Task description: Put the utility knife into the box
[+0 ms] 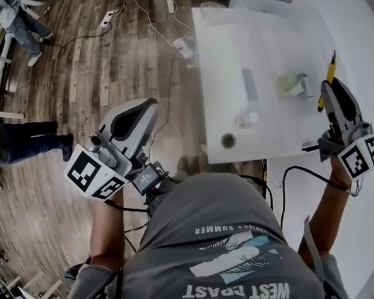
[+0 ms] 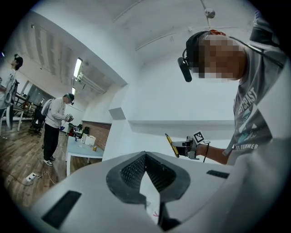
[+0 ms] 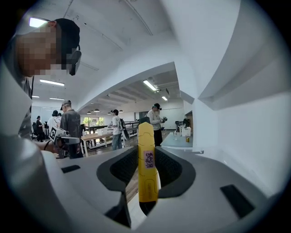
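Yellow knife point(image 3: 146, 154) clamped in right hand-held gripper point(image 3: 147, 181); left hand-held gripper point(image 2: 145, 157) closed, empty.
Risk: gripped near its tail, it may pivot loose.

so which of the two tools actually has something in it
The right tool: its jaws clamp the yellow utility knife, which sticks out past them. The left tool has its jaws together with nothing between.

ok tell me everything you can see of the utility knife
The utility knife has a slim yellow body, plastic by its look, with a small pale label stuck on one face and a dark far tip. It is clamped between the ribbed dark fingers of the right gripper and pokes out well beyond them. It is held in the air, with nothing else touching it.
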The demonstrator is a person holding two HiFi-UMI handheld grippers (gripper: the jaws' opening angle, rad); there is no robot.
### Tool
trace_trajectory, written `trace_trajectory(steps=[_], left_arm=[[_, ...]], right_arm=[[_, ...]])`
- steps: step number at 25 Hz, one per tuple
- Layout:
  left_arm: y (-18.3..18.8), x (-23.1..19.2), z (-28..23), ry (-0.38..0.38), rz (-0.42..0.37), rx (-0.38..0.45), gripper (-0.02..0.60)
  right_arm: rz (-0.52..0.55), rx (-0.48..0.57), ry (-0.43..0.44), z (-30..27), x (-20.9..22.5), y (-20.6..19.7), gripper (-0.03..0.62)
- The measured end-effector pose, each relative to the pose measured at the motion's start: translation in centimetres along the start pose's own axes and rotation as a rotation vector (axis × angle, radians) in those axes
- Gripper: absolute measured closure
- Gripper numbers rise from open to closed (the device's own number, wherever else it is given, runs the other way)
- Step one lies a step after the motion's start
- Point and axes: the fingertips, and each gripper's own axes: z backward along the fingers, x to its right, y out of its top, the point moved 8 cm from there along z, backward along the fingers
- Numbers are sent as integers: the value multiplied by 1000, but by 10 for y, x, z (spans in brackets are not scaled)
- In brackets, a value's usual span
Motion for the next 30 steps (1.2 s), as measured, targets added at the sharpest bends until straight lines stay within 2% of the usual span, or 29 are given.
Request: trace_trajectory(steps=[6,13,30], left_arm=[[9,6,-2,69,-6,11,572],[3,13,-4,167,7,5,572],[-4,29,-21,317,21,-31,572]], right_arm=[[0,-74,50,-41,31,-6,471],[-6,-189,104,-93,69,-34,471],[-136,-517,155,-200,148,-155,471]])
